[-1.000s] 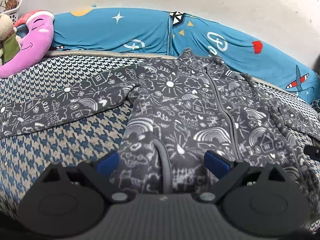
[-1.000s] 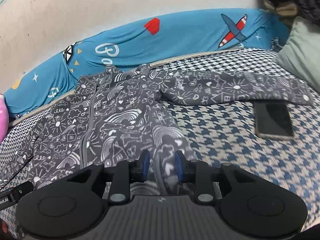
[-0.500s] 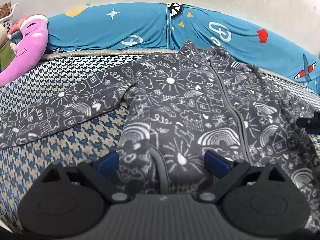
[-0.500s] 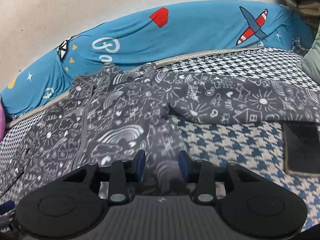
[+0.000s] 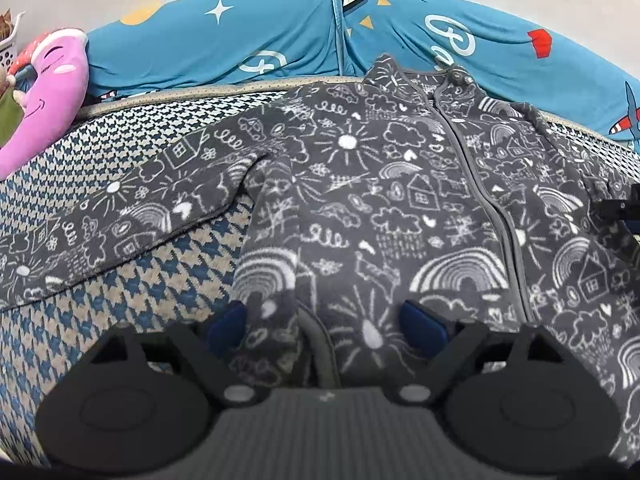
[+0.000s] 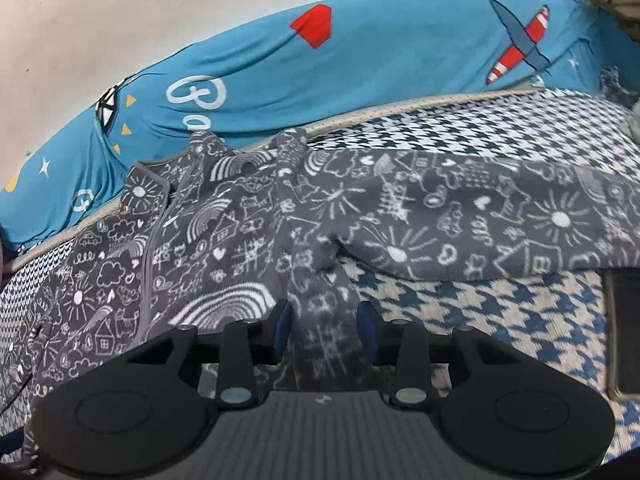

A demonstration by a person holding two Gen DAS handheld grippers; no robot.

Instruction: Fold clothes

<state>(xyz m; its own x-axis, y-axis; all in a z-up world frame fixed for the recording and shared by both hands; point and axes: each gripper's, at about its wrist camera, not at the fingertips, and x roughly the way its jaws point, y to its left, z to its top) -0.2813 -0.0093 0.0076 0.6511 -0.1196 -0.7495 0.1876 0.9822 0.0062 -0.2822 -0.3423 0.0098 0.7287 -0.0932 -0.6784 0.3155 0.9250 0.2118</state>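
Fleece jacket (image 5: 392, 208), left wrist view: dark grey, white doodle print, grey zip down its front, spread flat on a houndstooth bed cover (image 5: 132, 280); one sleeve lies outstretched to the side. Left tool (image 5: 324, 320) spread wide astride the hem. Blue printed sheet (image 5: 280, 40) and pink plush (image 5: 52, 92) behind.

Right wrist view: jacket (image 6: 224, 240) likewise flat, other sleeve extended. Right tool (image 6: 324, 324) parted, straddling a raised fabric ridge; contact uncertain.
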